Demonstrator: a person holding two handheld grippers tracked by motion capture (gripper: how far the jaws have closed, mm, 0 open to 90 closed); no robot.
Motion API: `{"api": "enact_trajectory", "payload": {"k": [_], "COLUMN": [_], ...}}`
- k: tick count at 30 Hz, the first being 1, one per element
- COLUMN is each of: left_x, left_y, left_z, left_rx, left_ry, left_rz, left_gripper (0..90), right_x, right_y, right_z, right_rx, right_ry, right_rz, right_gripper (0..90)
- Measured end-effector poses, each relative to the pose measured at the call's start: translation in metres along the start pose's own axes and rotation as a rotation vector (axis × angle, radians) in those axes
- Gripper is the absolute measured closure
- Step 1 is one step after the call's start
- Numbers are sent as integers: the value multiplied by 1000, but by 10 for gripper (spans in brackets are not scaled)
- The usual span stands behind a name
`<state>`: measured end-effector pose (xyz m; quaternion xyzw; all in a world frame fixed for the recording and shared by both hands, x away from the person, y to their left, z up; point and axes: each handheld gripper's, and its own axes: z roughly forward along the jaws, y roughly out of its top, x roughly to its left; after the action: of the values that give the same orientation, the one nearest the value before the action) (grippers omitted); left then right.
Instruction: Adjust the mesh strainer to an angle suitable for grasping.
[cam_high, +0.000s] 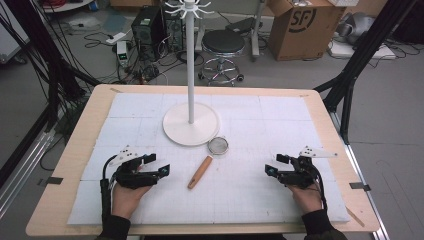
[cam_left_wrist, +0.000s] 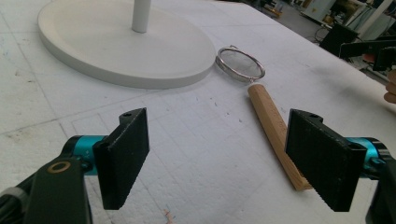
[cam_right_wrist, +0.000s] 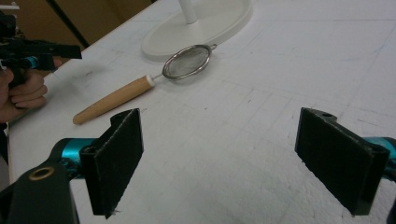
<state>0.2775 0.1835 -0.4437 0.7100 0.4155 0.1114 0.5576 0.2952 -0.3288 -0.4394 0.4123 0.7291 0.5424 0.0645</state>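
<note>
Reading "SF": brown cardboard box (cam_high: 306, 27) behind table (cam_high: 75, 150).

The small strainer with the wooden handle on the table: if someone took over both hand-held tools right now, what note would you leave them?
Left tool: open, holding nothing, resting low over the white foam mat.
Right tool: open, holding nothing, also low over the mat.
Small round metal mesh strainer with a light wooden handle: lies flat between the tools, mesh end beside the round base of the white hook stand.
Done: nothing visible; the strainer is untouched.
Left: probably grasp the handle and hang the strainer on the stand's hooks.
</note>
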Motion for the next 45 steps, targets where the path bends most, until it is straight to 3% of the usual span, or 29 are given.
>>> {"api": "enact_trajectory", "payload": {"k": [16, 19, 28, 35, 40, 42, 45], "left_x": [-1, -1, -1, -2, -2, -2, -2], "left_y": [-1, -2, -3, -3, -3, -3, -3], "left_z": [0, 0, -1, -1, -1, -2, -2], "left_rx": [7, 10, 8, 9, 10, 9, 10], "left_ry": [1, 4, 7, 9, 9, 8, 11], "left_rz": [4, 1, 1, 5, 0, 1, -1], "left_gripper": [225, 225, 226, 226, 226, 226, 226], "right_x": [1, 0, 7, 19, 28, 32, 39], "right_y": [1, 2, 7, 12, 15, 17, 22], "right_z": [3, 3, 6, 16, 31, 39, 51], "right_rx": [0, 0, -11, 12, 44, 49, 49], "right_ry": [15, 20, 53, 96, 118, 145, 168], "right_rz": [14, 26, -2, -36, -42, -24, -38], "right_gripper": [166, 344, 612, 809, 894, 894, 895]}}
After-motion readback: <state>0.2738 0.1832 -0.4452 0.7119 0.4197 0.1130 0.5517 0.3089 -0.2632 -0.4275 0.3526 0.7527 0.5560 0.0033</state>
